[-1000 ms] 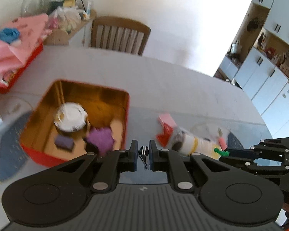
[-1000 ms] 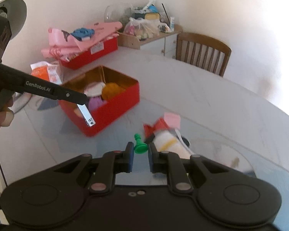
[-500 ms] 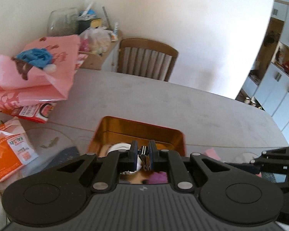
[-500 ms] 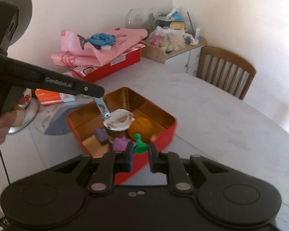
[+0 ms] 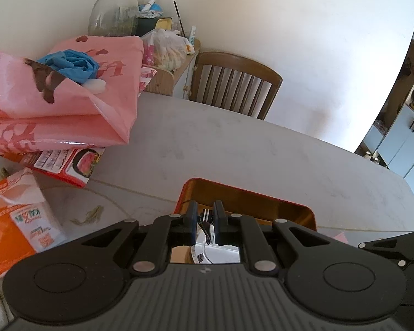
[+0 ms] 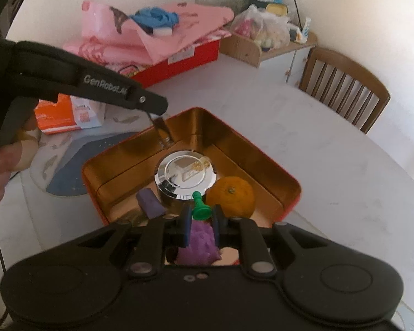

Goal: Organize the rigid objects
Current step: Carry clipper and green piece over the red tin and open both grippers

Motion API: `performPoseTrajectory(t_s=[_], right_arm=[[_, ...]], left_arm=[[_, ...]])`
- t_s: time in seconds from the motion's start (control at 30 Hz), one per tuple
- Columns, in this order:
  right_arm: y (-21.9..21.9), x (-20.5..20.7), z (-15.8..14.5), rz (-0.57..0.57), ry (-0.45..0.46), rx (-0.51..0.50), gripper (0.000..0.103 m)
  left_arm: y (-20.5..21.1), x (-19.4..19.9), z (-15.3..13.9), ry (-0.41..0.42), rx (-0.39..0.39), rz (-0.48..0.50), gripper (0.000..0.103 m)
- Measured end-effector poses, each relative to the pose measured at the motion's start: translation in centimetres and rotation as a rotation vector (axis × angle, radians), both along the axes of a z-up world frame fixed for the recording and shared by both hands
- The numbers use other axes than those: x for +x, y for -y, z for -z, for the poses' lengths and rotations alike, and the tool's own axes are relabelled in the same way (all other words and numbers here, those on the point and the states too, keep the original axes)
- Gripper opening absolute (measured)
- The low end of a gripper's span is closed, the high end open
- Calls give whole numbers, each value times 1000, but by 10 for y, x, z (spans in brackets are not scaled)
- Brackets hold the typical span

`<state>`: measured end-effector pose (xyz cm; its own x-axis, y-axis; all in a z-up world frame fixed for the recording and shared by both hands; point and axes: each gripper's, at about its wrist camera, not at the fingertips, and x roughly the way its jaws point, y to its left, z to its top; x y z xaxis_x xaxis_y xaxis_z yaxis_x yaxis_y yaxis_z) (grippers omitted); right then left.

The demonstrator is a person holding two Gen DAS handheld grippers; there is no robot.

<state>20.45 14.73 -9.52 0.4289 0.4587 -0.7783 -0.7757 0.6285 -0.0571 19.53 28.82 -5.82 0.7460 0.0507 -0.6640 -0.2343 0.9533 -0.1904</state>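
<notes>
A red tin box (image 6: 291,197) with a gold inside stands on the table; it also shows in the left wrist view (image 5: 313,215). In it lie a chrome round lid (image 6: 185,175), an orange (image 6: 231,197), a dark purple block (image 6: 149,207) and a purple knobbly toy (image 6: 200,241). My right gripper (image 6: 201,222) is shut on a green chess pawn (image 6: 200,210) and holds it above the box's near side. My left gripper (image 5: 205,222) is shut on a small metal clip (image 5: 206,220) above the box's far left corner; the clip (image 6: 162,129) hangs down in the right wrist view.
A pink bag (image 5: 55,102) with blue cloth lies on a red carton (image 6: 179,58) at the back left. An orange packet (image 5: 11,220) lies at the left. A wooden chair (image 5: 234,82) and a cluttered low shelf (image 6: 273,38) stand behind the table.
Both grippers have moved from the table's right part to above the red box. The right one now holds the pawn over the box's contents; the left one hangs its clip lower over the far corner.
</notes>
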Motion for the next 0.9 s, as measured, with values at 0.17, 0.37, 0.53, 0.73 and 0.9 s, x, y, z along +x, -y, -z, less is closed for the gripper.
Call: performPoseTrajectory(t_s=[0.17,0.37,0.53,0.73,0.9], right_arm=[[-12,6,11,1,-27,-39,14],[-18,9,17,-8,-47,-63,15],[-17,11,20,2,-74,-59,20],[-10,10,12,10,-86,-11,23],[7,5,1,39,-88,39,25]], left_arm=[[2,7,12,-7,26,34,11],[4,4,27,-42,32,59,11],[1,-1,36,-83,16,66,11],[4,-5,48,-150,7,104,11],[10,-8,52,-180,10,125,11]])
